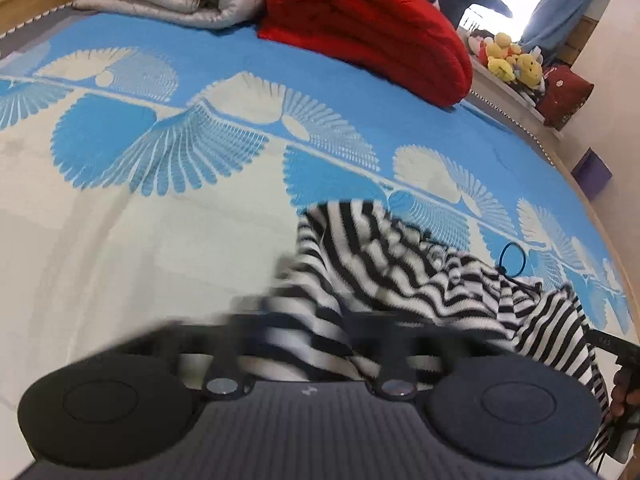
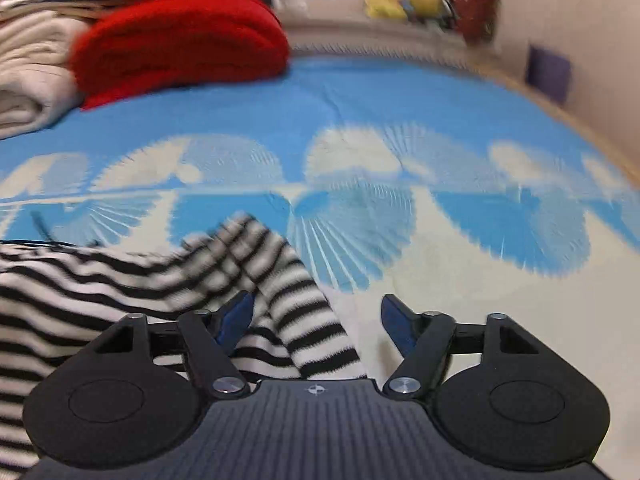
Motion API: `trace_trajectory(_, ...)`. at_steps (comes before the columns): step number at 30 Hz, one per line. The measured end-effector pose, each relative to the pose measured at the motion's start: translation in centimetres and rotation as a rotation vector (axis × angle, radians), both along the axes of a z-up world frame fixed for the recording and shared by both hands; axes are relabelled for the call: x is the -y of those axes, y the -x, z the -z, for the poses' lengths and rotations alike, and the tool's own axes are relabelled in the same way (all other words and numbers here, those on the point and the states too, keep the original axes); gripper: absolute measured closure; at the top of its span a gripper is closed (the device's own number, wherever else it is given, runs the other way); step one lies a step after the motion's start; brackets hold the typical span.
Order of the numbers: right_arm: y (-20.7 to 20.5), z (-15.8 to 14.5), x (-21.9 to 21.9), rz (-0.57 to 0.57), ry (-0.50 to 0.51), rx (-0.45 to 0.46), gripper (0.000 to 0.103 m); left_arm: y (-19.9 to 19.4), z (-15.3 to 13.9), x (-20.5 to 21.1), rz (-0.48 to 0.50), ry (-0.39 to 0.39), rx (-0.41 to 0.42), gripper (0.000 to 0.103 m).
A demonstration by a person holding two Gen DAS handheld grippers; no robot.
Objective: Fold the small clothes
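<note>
- Your left tool (image 1: 308, 332) is clenched at the near edge of the striped garment (image 1: 400, 272); blur hides any grip.
- Your right tool (image 2: 316, 320) gapes around the garment's sleeve (image 2: 296, 280) on the bed (image 2: 440, 280).

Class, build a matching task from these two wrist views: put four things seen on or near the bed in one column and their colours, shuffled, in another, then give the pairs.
Things:
1. folded blanket
2. garment lying in front of the grippers
3. plush toys beyond the bed's far edge
4. bedspread

Colours:
A. yellow
B. blue and cream, with a fan pattern
C. red
D. black and white stripes

Pairs: 1-C, 2-D, 3-A, 4-B
</note>
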State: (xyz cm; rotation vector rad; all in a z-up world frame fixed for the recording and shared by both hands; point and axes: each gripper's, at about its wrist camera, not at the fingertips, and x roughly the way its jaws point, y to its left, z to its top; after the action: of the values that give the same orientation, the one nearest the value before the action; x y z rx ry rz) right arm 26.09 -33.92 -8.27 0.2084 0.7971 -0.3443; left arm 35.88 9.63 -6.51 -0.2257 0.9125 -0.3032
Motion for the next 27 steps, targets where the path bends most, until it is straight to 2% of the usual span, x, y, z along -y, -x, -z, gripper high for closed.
trace_trajectory(2, 0.4, -1.3, 1.1, 0.063, -0.112, 0.073, 0.093, 0.1, -1.0, -0.6, -0.041, 0.042, 0.021, 0.098)
trace_trajectory(5, 1.0, -3.5, 3.0, 0.153, -0.120, 0.182, 0.094, -0.6, -1.0, -1.8, -0.106, 0.022, 0.021, 0.098)
trace_trajectory(8, 0.7, -1.5, 5.7, 0.261, -0.169, 0.123, 0.094, -1.3, 0.0, -2.3, -0.130, 0.024, -0.005, 0.098)
trace_trajectory(11, 0.1, 1.1, 6.1, 0.276, -0.205, 0.062, 0.093, -1.4, 0.4, -1.7, -0.132, 0.002, 0.012, 0.097)
trace_trajectory(12, -0.2, 1.5, 5.7, 0.251, -0.203, 0.050, 0.088, -1.4, 0.5, -1.7, -0.120, 0.009, 0.016, 0.091)
trace_trajectory(14, -0.2, 0.9, 4.9, 0.213, -0.173, 0.046, 0.074, -0.9, 0.0, -1.7, -0.087, 0.034, 0.042, 0.068)
trace_trajectory(15, 0.2, 0.3, 4.7, 0.206, -0.165, 0.061, 0.055, -0.5, -0.5, -1.9, -0.088, 0.050, 0.056, 0.045)
trace_trajectory(16, 1.2, -0.8, 4.8, 0.204, -0.170, 0.099, 0.044, 0.4, -1.1, -2.3, -0.089, 0.073, 0.078, 0.028)
trace_trajectory(18, 4.2, -3.2, 5.1, 0.201, -0.215, 0.175, 0.037, 2.2, -2.1, -3.3, -0.097, 0.118, 0.096, 0.020)
trace_trajectory(20, 8.1, -5.3, 5.3, 0.174, -0.282, 0.205, 0.032, 4.5, -3.0, -4.3, -0.053, 0.145, 0.071, 0.019)
trace_trajectory(22, 12.2, -6.1, 5.1, 0.140, -0.324, 0.213, 0.026, 6.7, -3.6, -4.6, 0.005, 0.103, 0.037, 0.019)
trace_trajectory(24, 15.1, -5.7, 4.3, 0.102, -0.302, 0.181, 0.026, 9.2, -3.7, -4.8, 0.047, 0.042, 0.027, 0.019)
trace_trajectory(27, 18.8, -3.3, 2.5, 0.065, -0.203, 0.087, 0.025, 13.2, -2.4, -5.0, 0.142, -0.015, 0.007, 0.019)
